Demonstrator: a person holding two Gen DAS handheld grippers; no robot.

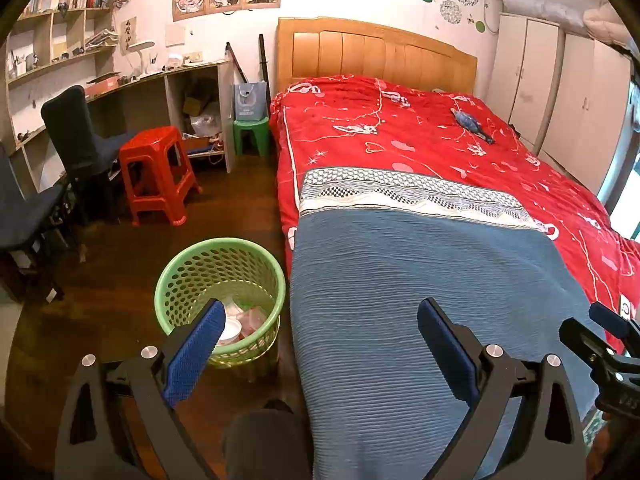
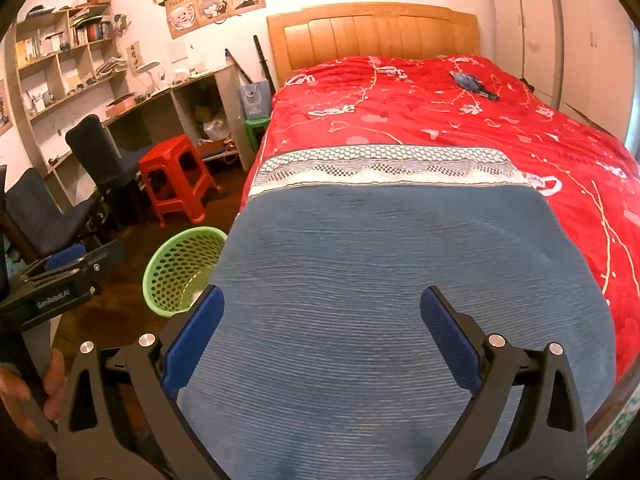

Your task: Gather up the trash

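Note:
A green perforated waste basket (image 1: 192, 276) stands on the floor beside the bed's foot, with white and pink wrappers (image 1: 244, 322) inside; the right wrist view shows the basket (image 2: 176, 272) too. A blue crumpled wrapper (image 1: 472, 124) lies far up on the red bedspread, also visible as the wrapper (image 2: 474, 85) in the right wrist view. My left gripper (image 1: 320, 332) is open and empty, its left finger over the basket, its right finger over the blue blanket. My right gripper (image 2: 322, 320) hangs open and empty above the blanket.
The bed (image 1: 420, 140) with wooden headboard fills the right side, a blue blanket (image 2: 380, 280) across its foot. A red stool (image 1: 156, 172), green stool (image 1: 250, 134), dark chairs (image 1: 80, 136) and a desk with shelves line the left. Wardrobes (image 1: 560, 92) stand far right.

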